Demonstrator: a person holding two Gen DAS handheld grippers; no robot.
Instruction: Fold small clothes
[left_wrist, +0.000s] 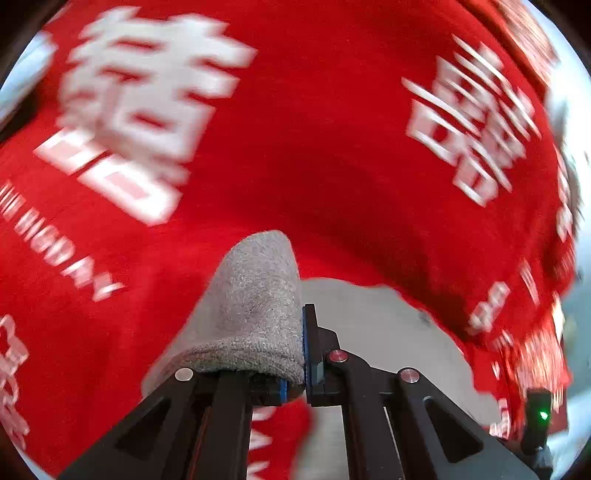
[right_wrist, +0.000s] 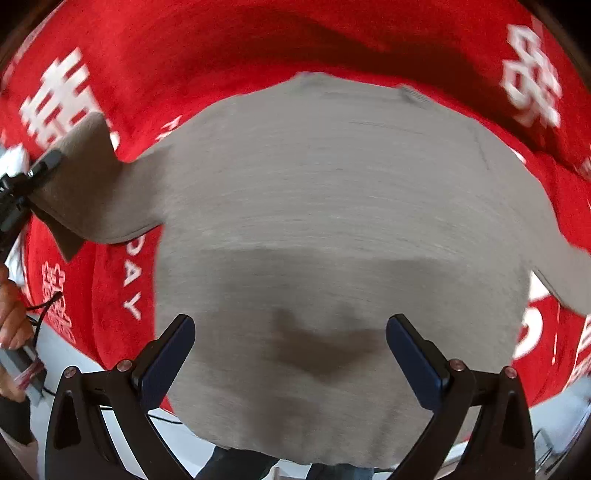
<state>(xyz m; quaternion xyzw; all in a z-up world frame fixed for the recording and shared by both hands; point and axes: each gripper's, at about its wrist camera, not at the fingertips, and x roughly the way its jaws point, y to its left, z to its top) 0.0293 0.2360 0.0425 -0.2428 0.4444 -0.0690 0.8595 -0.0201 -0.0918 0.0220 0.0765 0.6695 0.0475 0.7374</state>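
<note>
A small grey T-shirt (right_wrist: 332, 221) lies spread flat on a red cloth (right_wrist: 221, 44) with white lettering. My right gripper (right_wrist: 290, 354) is open and empty, held above the shirt's lower body, jaws wide apart. My left gripper (left_wrist: 301, 354) is shut on the shirt's left sleeve (left_wrist: 258, 302) and holds it lifted off the cloth. That same gripper shows at the left edge of the right wrist view (right_wrist: 40, 170), pinching the raised sleeve (right_wrist: 88, 184). The shirt's other sleeve (right_wrist: 565, 273) lies flat at the right.
The red cloth (left_wrist: 332, 147) covers the table; its edge and a pale surface (right_wrist: 122, 432) show near the bottom. A person's hand (right_wrist: 11, 317) with cables is at the far left.
</note>
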